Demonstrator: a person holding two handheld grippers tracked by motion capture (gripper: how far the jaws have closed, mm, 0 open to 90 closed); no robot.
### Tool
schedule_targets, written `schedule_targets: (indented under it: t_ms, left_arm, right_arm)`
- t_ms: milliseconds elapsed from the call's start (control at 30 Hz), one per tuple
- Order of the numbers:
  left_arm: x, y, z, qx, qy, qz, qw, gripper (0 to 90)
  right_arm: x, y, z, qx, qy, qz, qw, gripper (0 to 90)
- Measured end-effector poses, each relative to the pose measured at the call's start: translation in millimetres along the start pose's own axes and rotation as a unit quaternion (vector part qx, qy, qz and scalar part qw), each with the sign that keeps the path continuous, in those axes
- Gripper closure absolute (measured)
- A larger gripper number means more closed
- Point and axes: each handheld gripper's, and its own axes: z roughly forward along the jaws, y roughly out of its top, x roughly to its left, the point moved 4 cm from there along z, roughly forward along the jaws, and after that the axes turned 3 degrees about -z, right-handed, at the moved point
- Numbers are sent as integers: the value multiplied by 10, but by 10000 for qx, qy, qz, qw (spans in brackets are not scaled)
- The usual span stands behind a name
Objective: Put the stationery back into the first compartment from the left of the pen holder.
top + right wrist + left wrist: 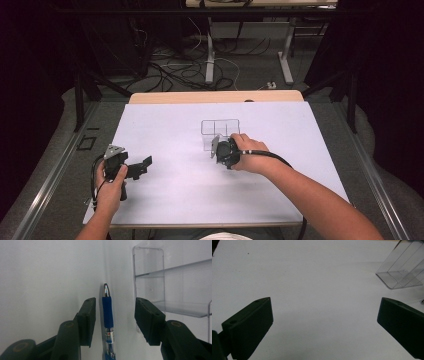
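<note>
A blue pen (pixel 108 312) with a silver tip lies on the white table sheet (pixel 170 125), right beside a clear plastic box with compartments (pixel 220 127) (pixel 160 285). My right gripper (pixel 222 152) (pixel 115 300) points down over the pen. Its jaws straddle the blue grip with a gap on each side, so the pads touch nothing. My left gripper (pixel 141 167) (pixel 325 300) is held low at the left of the sheet, jaws wide apart and empty. The clear box (pixel 402 270) shows at the upper right of the left gripper view.
The sheet covers a wooden table whose far edge (pixel 215 96) shows beyond it. Metal rails run along both sides of the table. Cables (pixel 175 70) and table legs are on the floor behind.
</note>
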Motion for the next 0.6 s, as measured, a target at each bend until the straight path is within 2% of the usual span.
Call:
schedule_targets:
  t_ms: [233, 333, 600]
  left_arm:
    - [6, -3, -3, 7, 0, 0, 10000, 2]
    - [5, -1, -4, -8, -6, 3, 10000, 2]
    - [11, -3, -3, -7, -2, 4, 10000, 2]
  right_arm:
    - [3, 5, 87, 96, 160, -108, 9998, 579]
    - [-5, 0, 124, 132, 169, -107, 9997, 600]
    - [-14, -27, 208, 263, 248, -302, 9989, 645]
